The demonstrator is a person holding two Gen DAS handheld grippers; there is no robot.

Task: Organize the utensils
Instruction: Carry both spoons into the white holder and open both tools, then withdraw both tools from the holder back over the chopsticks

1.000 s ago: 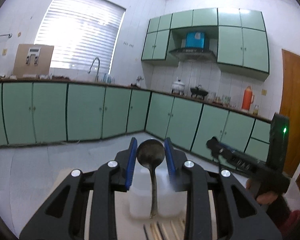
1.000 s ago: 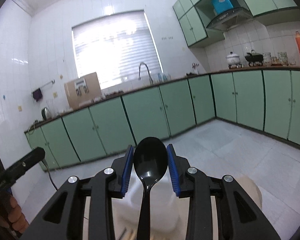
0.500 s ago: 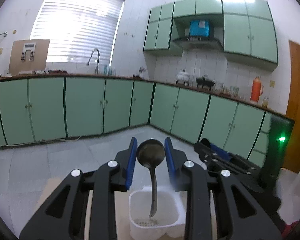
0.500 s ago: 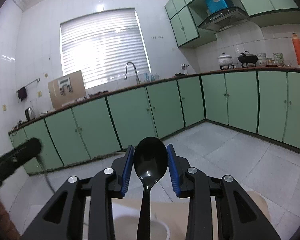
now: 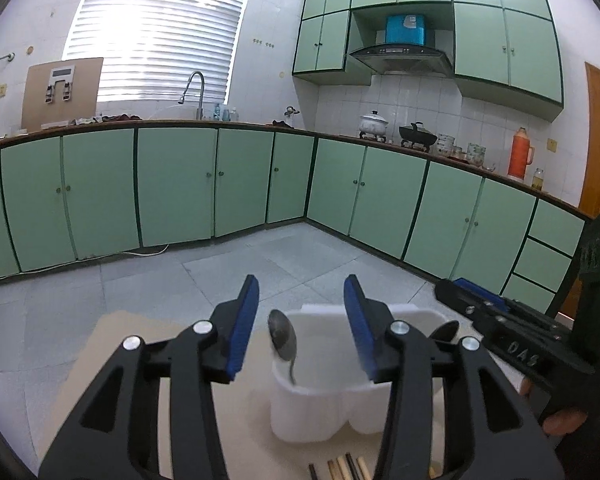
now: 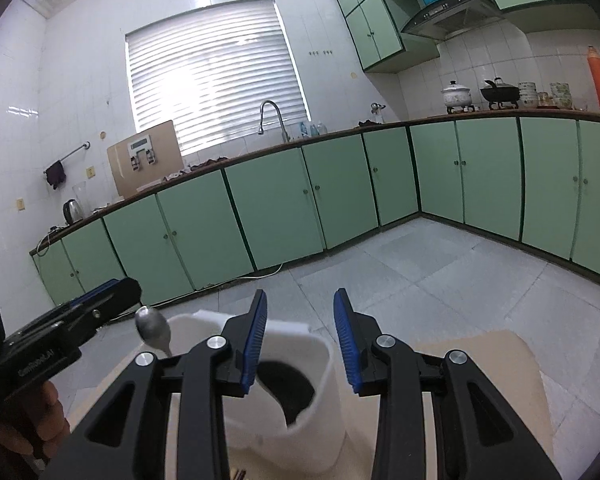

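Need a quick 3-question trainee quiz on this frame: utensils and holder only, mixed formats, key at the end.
1. True or false: the metal spoon sits handle-down in the white holder.
2. What lies on the table nearest the left wrist camera, in front of the holder? A) chopsticks B) forks C) knives
3. Fill in: in the left wrist view, the black spoon is in the compartment to the ___ of the metal spoon.
Key: 1 true; 2 A; 3 right.

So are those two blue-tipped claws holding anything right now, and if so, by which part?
Nothing is held. The left gripper is opening, and the metal spoon sits loose in the white holder. The right gripper is opening too, with the black spoon down in the holder.
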